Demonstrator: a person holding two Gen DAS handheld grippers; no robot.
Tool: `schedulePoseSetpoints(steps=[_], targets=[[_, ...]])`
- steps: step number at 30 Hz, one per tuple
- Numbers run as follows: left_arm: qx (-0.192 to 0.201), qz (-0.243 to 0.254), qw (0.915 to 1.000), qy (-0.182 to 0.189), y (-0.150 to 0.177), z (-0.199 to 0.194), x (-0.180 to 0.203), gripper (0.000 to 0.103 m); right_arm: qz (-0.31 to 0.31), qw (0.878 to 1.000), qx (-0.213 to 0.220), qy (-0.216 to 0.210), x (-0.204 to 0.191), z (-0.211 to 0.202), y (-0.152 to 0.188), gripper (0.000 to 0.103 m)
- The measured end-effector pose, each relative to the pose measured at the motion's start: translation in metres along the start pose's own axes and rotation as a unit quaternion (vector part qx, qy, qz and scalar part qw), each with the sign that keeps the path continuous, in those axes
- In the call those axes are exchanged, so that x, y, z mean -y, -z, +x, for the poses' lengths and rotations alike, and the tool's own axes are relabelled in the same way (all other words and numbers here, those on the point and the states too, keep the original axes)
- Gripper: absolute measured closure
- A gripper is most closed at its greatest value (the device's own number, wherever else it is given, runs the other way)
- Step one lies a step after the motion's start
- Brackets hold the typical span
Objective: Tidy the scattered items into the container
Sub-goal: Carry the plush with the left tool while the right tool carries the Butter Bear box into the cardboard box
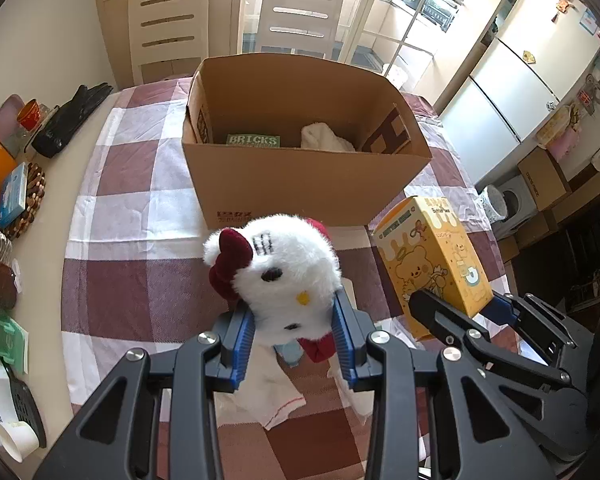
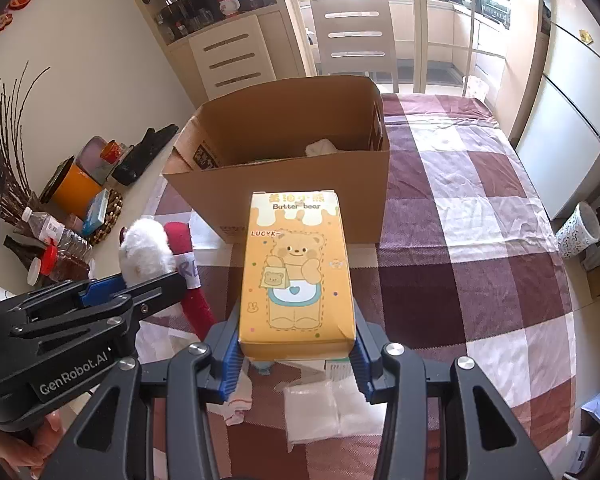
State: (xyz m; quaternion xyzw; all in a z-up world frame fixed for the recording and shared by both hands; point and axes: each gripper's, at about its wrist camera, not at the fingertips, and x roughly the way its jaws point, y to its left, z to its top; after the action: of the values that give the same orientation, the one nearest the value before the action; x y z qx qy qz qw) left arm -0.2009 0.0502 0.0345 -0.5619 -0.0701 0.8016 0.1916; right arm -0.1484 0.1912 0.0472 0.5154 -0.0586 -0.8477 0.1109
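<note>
A fluffy white plush toy (image 1: 284,268) with a dark red bow is clamped between the ribbed blue pads of the left gripper (image 1: 296,344), the jaws closed narrowly into its soft pile. A smooth, rectangular yellow carton (image 2: 298,272), printed with a cartoon bear, is gripped at its lower end by the right gripper (image 2: 296,360), whose jaws stand a little wider against the stiff card. Both items are held above the checked tablecloth (image 2: 480,240), just in front of one open corrugated cardboard box (image 1: 300,184). Two things are seen inside the box: a green pack (image 1: 253,140) marked BRICKS and a crumpled white cloth (image 1: 324,138). Below the grippers, thin white cloths (image 1: 276,396) and what seem to be two clear plastic packets (image 2: 324,408) lie flat on the tablecloth. Two slatted white chairs (image 1: 300,16) stand behind the table.
</note>
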Motion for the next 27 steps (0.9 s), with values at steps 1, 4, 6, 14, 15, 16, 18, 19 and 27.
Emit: schedulePoseSetpoints(steps=[1,4,6,14,15,16,18,19,27], targets=[[0.000,0.002,1.0000,-0.001,-0.001,0.001,0.000,0.067,0.000,1.000,-0.001,0.000,0.001,0.001,-0.002,0.057],[-0.002,0.002,1.0000,-0.002,-0.008,0.006,0.001,0.067,0.000,1.000,-0.002,-0.001,0.004,0.006,-0.008,0.057],[-0.002,0.002,1.0000,-0.002,-0.012,0.008,0.001,0.067,-0.001,1.000,-0.002,-0.001,0.004,0.007,-0.011,0.057],[-0.001,0.007,1.0000,-0.002,-0.030,0.015,0.004,0.067,0.000,1.000,-0.001,-0.003,0.011,0.013,-0.028,0.057],[0.000,0.008,1.0000,-0.001,-0.033,0.015,0.005,0.067,0.000,1.000,-0.001,-0.004,0.012,0.014,-0.030,0.057],[0.000,0.008,1.0000,0.000,-0.036,0.015,0.005,0.067,0.000,1.000,0.000,-0.004,0.013,0.014,-0.032,0.057],[0.002,0.010,0.9999,0.002,-0.042,0.015,0.006,0.067,0.001,1.000,0.002,-0.006,0.014,0.014,-0.037,0.057],[0.004,0.010,0.9999,0.003,-0.044,0.015,0.006,0.067,0.001,1.000,0.004,-0.006,0.015,0.014,-0.040,0.057],[0.023,0.014,0.9995,0.019,-0.070,-0.001,0.010,0.067,0.006,1.000,0.019,-0.021,0.018,0.005,-0.059,0.057]])
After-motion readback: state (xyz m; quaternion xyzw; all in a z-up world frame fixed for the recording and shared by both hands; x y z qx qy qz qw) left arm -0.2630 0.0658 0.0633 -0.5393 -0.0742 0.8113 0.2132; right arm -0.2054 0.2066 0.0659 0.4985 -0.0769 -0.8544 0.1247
